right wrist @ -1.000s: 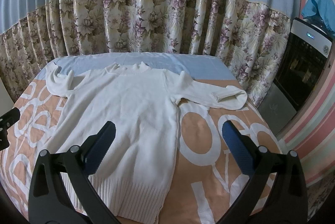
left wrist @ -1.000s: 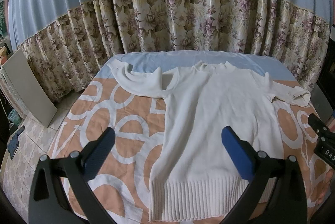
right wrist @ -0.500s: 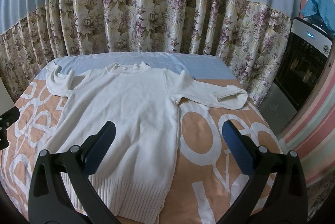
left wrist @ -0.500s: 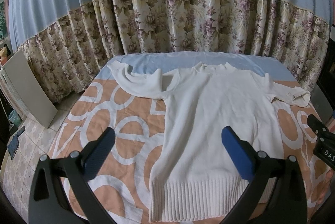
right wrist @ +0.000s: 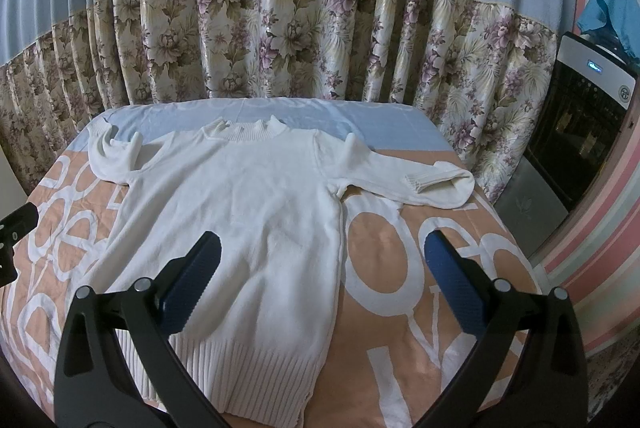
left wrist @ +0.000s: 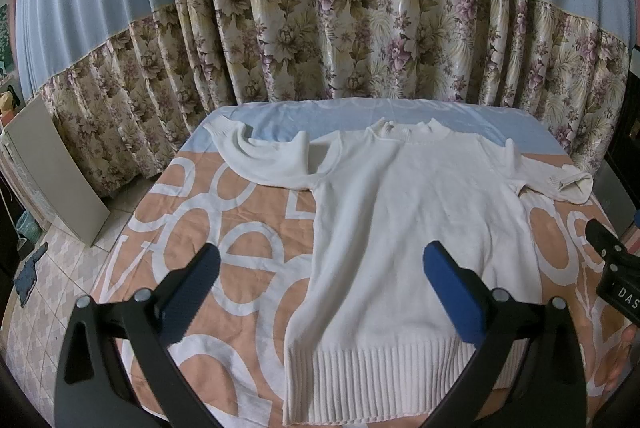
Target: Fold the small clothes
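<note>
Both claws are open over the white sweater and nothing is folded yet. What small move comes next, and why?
Probably reach the right claw forward to the right sleeve. The sweater lies flat, collar far, with both sleeves spread out sideways; that sleeve's cuff is already doubled back, so it looks like the easiest part to bring over the body first.

"DAS" partly legible on right gripper [left wrist: 618, 276] body.

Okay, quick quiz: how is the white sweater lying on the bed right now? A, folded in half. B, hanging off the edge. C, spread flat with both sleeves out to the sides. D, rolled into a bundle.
C: the white sweater lies flat on the bed, its sleeves out to either side, untouched by both open tools.
</note>
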A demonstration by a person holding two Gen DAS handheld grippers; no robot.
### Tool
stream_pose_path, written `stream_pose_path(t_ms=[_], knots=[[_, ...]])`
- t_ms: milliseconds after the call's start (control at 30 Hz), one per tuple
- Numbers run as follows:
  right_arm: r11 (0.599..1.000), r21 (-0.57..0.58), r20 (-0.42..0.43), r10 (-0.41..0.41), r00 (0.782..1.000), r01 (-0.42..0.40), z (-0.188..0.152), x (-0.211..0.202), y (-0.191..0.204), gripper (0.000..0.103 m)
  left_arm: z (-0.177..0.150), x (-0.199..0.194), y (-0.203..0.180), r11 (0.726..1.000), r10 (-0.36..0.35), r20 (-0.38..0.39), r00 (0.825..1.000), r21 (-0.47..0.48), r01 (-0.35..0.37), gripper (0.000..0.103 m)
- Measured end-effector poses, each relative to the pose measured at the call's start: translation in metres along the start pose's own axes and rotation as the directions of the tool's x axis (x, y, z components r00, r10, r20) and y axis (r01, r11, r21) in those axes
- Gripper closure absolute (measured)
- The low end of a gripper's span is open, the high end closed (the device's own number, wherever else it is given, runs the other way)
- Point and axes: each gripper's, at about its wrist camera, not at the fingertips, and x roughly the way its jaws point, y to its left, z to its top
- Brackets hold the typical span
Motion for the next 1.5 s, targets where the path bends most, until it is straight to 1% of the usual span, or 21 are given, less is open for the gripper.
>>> stream_pose_path(t_ms=[900,1000,1067,1300,1367,1500], knots=[[1.0,-0.001,-0.002,0.001,1.0,-0.001,0.004,0.003,0.002,0.003,0.003,0.006,0.004,1.0,-0.001,-0.002,1.0,0.005,0.001,0.001],[1.0,-0.001,-0.005,0.002,1.0,-0.002,0.005,0.003,-0.007,0.003,0.003,0.005,0.004,1.0,-0.001,-0.001,1.0,0.005,0.001,0.001],[1.0,0.0,-0.007,0.003,1.0,-0.003,0.004,0.006,0.004,0.003,0.003,0.004,0.003,1.0,-0.001,-0.001,1.0,0.005,0.001,0.001],[1.0,-0.004,-0.01,0.002,1.0,-0.002,0.005,0.012,0.009,0.003,0.004,0.001,-0.003,1.0,-0.002,-0.002,1.0,0.006,0.002,0.001],[1.0,-0.003,-0.007,0.002,1.0,-0.002,0.005,0.011,0.009,0.003,0.009,0.012,-0.007,1.0,-0.004,-0.007,1.0,0.008,0.004,0.001],[1.0,-0.003,0.006,0.011,1.0,-0.011,0.003,0.016,0.01,0.003,0.007,0.018,-0.008,1.0,-0.025,-0.005,1.0,0.006,0.025,0.001]])
